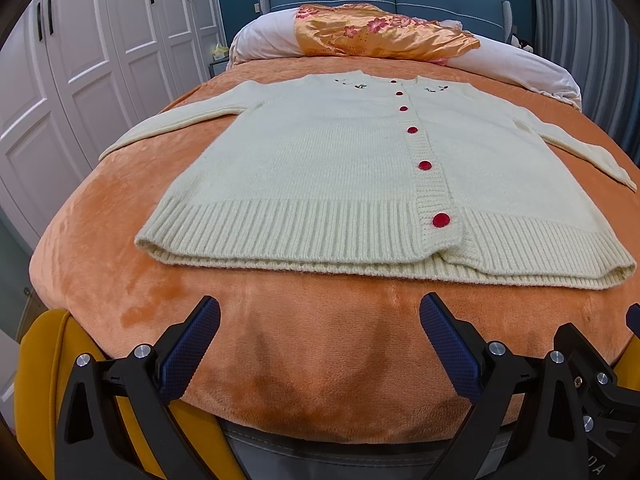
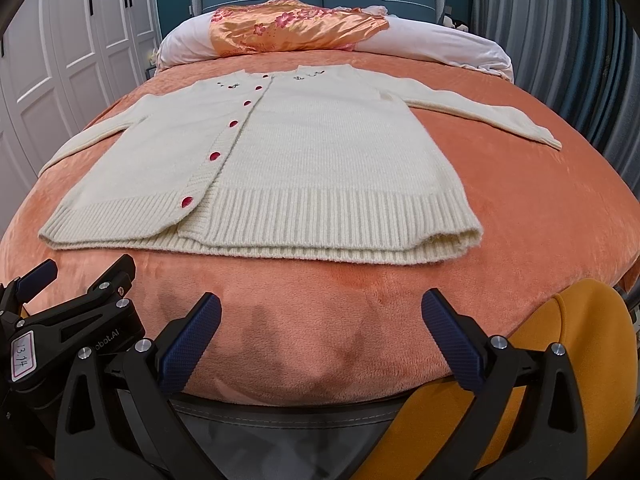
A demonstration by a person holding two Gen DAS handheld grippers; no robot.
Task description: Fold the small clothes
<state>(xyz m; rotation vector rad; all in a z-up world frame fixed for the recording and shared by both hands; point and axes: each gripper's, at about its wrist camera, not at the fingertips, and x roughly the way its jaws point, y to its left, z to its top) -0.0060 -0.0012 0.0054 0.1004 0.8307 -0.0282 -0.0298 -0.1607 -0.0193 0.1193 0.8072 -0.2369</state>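
Observation:
A small cream knit cardigan (image 1: 340,168) with red buttons lies flat and buttoned on the orange blanket (image 1: 320,340), both sleeves spread out to the sides. It also shows in the right wrist view (image 2: 312,160). My left gripper (image 1: 320,312) is open and empty, just short of the ribbed hem, near the bed's foot edge. My right gripper (image 2: 320,308) is open and empty at the same distance from the hem. The left gripper's body (image 2: 60,320) shows at the lower left of the right wrist view.
A white pillow roll (image 1: 264,36) with an orange floral satin cover (image 1: 372,32) lies at the head of the bed. White wardrobe doors (image 1: 80,60) stand on the left, grey curtains (image 2: 560,40) on the right. A yellow chair (image 2: 540,360) is at the foot.

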